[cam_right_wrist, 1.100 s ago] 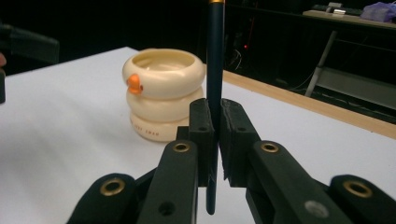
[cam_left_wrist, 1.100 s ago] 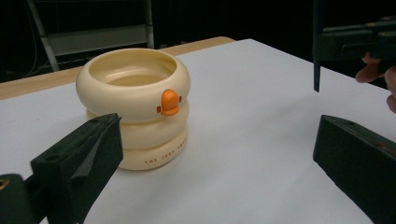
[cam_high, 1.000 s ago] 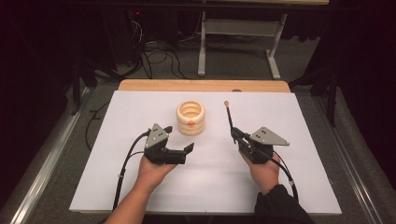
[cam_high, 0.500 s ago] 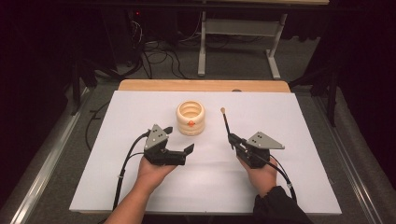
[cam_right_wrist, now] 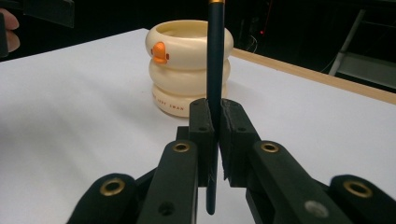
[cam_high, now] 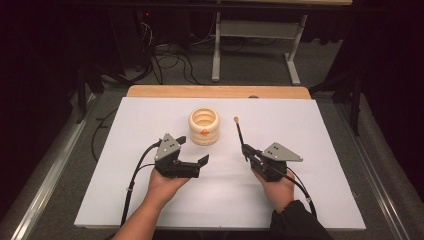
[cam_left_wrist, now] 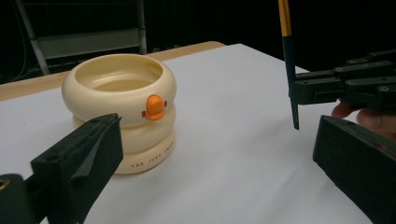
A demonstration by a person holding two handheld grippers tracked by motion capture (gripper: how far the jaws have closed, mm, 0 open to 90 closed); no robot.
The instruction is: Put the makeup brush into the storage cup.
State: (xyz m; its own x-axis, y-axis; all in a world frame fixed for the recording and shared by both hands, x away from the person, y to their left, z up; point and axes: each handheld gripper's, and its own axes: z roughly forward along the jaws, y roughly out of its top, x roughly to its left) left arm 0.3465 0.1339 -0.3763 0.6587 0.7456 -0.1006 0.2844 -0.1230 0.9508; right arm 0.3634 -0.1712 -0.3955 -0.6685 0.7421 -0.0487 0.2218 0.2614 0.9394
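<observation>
High view: right tool [cam_high: 244, 150] clamps a dark pencil [cam_high: 239, 134], tip up, just right of the cream holder [cam_high: 204, 126] on the white table [cam_high: 310, 130]. Left tool [cam_high: 192, 150] is open, near the holder. Left gripper view: jaws wide, holder w/ orange beak (lettering probably a brand) between them. Right gripper view: jaws tight on the pencil.

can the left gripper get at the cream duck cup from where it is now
Probably yes. The left gripper has its jaws open and aimed at the cream ringed plastic cup with the orange duck beak, with bare white table between them. The dark pencil clamped in the right gripper stands off to the side.
</observation>
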